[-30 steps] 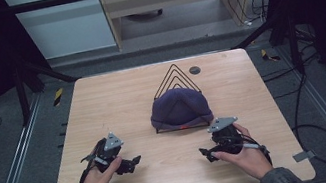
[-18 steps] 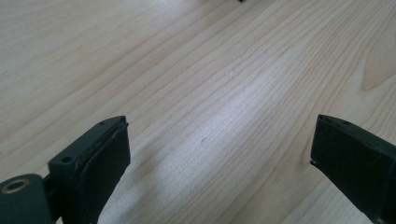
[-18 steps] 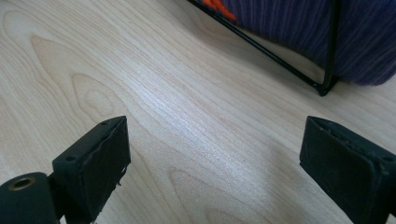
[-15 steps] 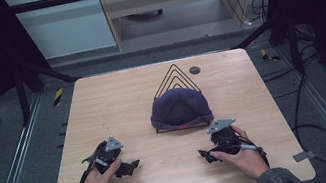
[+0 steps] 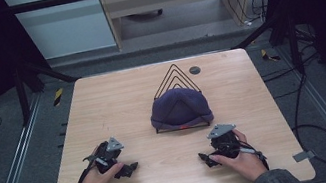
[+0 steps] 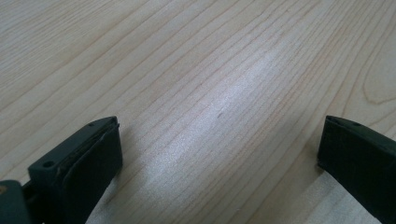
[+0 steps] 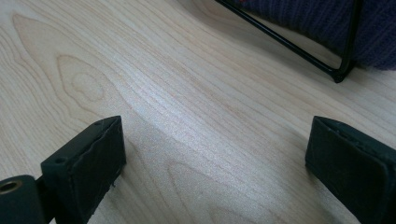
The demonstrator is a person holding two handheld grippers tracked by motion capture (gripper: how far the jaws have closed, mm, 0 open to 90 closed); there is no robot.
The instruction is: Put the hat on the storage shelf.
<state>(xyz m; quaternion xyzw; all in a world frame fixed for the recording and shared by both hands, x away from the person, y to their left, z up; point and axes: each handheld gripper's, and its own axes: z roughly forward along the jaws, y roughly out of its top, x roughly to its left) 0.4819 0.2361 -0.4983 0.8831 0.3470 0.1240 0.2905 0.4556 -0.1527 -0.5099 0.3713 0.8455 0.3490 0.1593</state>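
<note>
A dark blue knit hat (image 5: 180,109) sits on a black wire rack (image 5: 173,77) near the middle of the wooden tabletop (image 5: 117,104). The rack has pointy triangle wires that stick up behind the hat. The hat covers the front part of the rack, and the rack's thin bottom bar shows under the hat's edge. A small red bit peeks out at the hat's lower edge; what it is cannot be told.

Behind the hat and a little to its right, a small dark round thing (image 5: 194,70) lies flat on the tabletop, close to the far edge.

The left tool (image 5: 126,169) rests low on the tabletop, in front of the hat and off to its left, well apart from it. A hand (image 5: 96,180) holds it. In the left gripper view its two black jaws stand wide apart, with only bare wood (image 6: 210,93) between them.

The right tool (image 5: 207,157) rests low on the tabletop in front of the hat and a little to its right, nearer to the hat than the left tool is. The other hand (image 5: 242,158) holds it. In the right gripper view its jaws also stand wide apart and hold nothing. Past them, a corner of the rack (image 7: 299,53) and the hat (image 7: 327,21) can be seen.
</note>
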